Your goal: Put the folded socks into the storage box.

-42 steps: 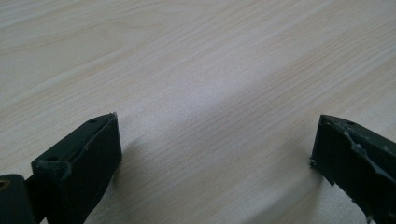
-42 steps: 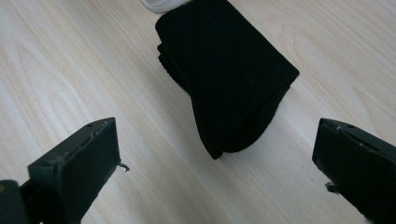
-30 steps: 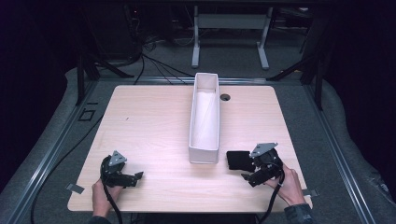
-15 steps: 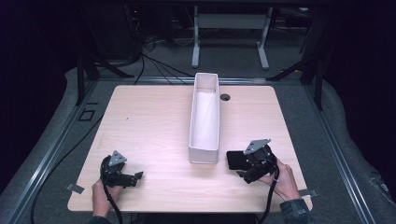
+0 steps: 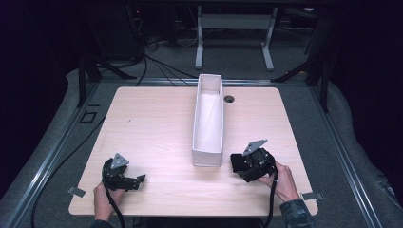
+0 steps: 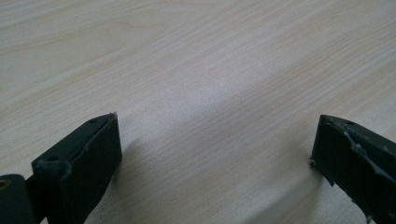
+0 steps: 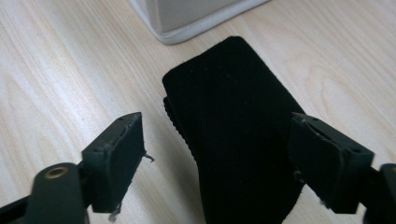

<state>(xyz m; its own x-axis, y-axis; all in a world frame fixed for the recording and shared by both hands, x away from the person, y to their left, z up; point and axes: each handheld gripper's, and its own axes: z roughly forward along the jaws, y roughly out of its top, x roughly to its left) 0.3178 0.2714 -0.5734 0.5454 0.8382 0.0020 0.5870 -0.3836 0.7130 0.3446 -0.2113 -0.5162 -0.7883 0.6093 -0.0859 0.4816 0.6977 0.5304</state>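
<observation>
High view: a long white box (image 5: 208,121) stands on the tabletop (image 5: 152,128); the right gripper (image 5: 251,164) sits by its near end over a black cloth (image 5: 235,160), the left gripper (image 5: 124,176) well apart (near-left corner).
Left gripper view: jaws spread over bare wood.
Right gripper view: jaws spread either side of the black cloth (image 7: 233,140), which lies flat just beside the box corner (image 7: 187,18).

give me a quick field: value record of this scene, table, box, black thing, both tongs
table: light wood
white box: long, open-topped, standing at mid-table
black cloth: folded flat beside the box's near end
left tongs: open, over bare wood at the near left
right tongs: open, jaws either side of the cloth, not closed on it
</observation>
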